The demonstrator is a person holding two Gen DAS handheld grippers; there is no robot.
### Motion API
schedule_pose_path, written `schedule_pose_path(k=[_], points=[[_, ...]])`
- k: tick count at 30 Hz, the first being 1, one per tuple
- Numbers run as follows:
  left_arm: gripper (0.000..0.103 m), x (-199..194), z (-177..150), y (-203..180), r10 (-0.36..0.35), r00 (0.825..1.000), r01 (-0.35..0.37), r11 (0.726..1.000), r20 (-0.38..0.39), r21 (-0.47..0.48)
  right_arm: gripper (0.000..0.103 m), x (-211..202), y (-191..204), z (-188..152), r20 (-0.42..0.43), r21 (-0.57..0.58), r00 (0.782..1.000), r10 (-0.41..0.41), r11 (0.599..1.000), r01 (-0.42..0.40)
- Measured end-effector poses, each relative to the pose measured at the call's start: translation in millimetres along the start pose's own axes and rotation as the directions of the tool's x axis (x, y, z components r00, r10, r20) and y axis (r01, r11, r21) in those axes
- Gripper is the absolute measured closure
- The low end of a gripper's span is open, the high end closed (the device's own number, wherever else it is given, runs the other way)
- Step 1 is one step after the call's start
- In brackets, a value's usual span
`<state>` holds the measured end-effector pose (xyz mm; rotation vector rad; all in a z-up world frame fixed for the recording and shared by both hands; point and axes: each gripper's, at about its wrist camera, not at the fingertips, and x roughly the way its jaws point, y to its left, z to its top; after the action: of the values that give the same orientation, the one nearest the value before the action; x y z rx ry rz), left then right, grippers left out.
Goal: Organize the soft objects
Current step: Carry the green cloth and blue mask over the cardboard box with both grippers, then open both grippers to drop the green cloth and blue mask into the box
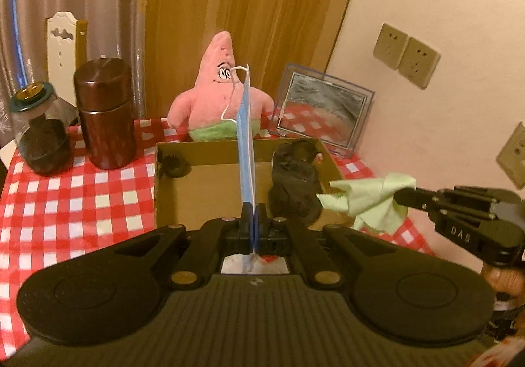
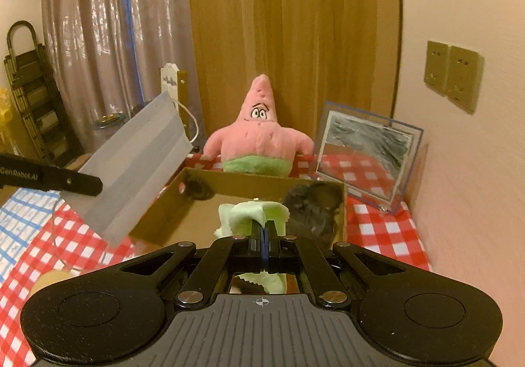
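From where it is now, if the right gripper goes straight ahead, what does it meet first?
Probably the cardboard box: the right gripper, shut on the green cloth, points down into its open inside, near the black object. Depth is unclear.

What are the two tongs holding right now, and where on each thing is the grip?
The left tongs pinch the blue face mask at its lower edge. The right tongs clamp a bunched fold of the green cloth.

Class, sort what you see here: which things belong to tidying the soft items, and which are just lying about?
Job:
face mask in left claw
green cloth in right claw
cardboard box
pink plush

Lying about:
brown canister
glass jar
picture frame
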<state>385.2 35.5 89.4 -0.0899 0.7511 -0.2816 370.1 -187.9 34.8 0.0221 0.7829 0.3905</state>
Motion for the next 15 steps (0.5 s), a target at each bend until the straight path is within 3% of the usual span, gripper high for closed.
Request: schedule_pose_path(k=[8, 15], points=[[0.103, 55, 27, 11, 0.005, 0.998, 0.002, 0.994, -0.061, 0.112, 0.103, 50, -10, 22, -0.02, 0.009, 1.0, 0.015, 1.0, -0.015], [0.103, 91, 32, 12, 0.048, 0.995, -0.024, 0.963, -0.083, 0.269, 0.103, 79, -12, 29, -0.043, -0.009, 0.999, 0.01, 1.0, -0.01]])
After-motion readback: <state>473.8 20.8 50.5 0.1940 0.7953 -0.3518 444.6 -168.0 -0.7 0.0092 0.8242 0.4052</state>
